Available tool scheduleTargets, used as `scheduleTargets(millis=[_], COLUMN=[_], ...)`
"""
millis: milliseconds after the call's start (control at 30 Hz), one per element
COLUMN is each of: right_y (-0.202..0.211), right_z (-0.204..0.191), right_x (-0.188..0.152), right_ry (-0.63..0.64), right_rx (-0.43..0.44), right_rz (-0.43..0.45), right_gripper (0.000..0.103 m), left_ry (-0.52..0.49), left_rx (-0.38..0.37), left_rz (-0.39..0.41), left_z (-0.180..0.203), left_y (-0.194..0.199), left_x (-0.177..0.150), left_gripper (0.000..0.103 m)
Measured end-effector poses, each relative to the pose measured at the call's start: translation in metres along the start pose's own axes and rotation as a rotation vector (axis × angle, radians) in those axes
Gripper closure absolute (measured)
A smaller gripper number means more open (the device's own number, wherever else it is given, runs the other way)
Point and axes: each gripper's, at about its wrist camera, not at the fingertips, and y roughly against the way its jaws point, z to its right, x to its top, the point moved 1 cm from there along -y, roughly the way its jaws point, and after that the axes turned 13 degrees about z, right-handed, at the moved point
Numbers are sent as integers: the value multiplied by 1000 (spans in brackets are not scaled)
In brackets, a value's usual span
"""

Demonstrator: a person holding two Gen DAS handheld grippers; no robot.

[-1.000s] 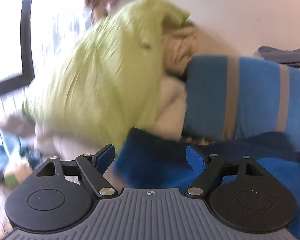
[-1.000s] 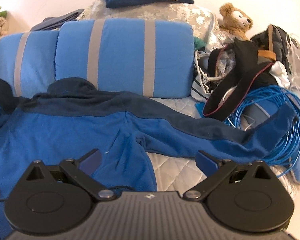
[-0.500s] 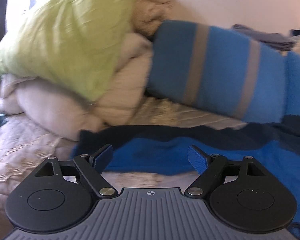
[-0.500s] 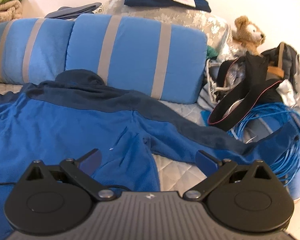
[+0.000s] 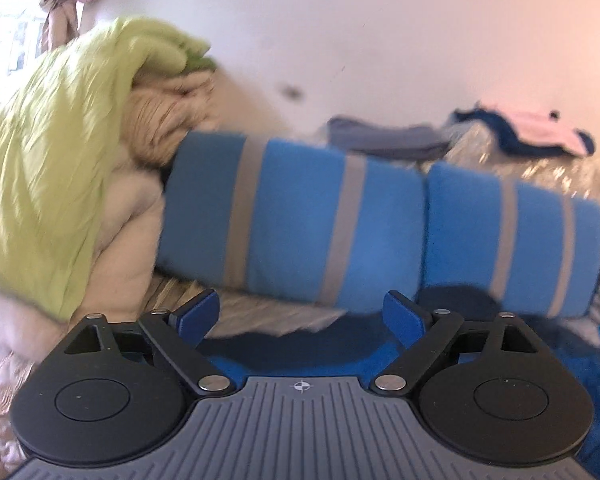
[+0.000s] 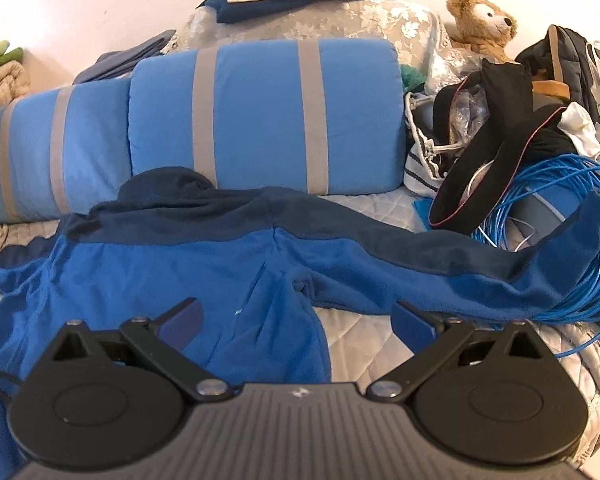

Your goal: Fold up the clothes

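The left gripper (image 5: 301, 314) has swung from the green bedding toward the striped pillows (image 5: 292, 228), jaws opening and empty above the blue fleece jacket (image 6: 172, 280), whose sleeve edge lies just ahead of the wide-open, empty right gripper (image 6: 296, 322).

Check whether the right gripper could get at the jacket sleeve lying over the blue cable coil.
Probably yes. The right gripper is open with nothing between its fingers, and the sleeve lies on top of the blue cable coil, uncovered, though cable loops could snag.
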Motion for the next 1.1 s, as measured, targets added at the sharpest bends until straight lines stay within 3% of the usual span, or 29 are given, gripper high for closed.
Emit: scheduleTargets(millis=[133,233,433,533,633,800,900,1100], right_y=[21,51,123,164,193,194,178,140], right_z=[17,37,83,108,131,157,166,169], right_x=[35,78,178,222,241,210,168,71], right_ry=[-47,-68,35,63,69,12,-19,-40], right_rx=[19,48,42,27,33,75,109,204], right_rz=[68,133,246,307,334,266,190,47], right_gripper=[0,0,0,0,0,0,0,0], left_ry=[26,23,-7,47,48,112,170,163], left_rx=[-47,-66,-109,-141,-149,-170,-223,-232], left_rz=[62,130,196,176,127,48,-65,-209], left_z=[15,17,-4,-23,-38,-58,-63,-55], left_y=[23,49,93,115,130,148,146,137], left_x=[33,57,110,126,119,74,22,-83], left_gripper=[9,0,0,0,0,0,0,0])
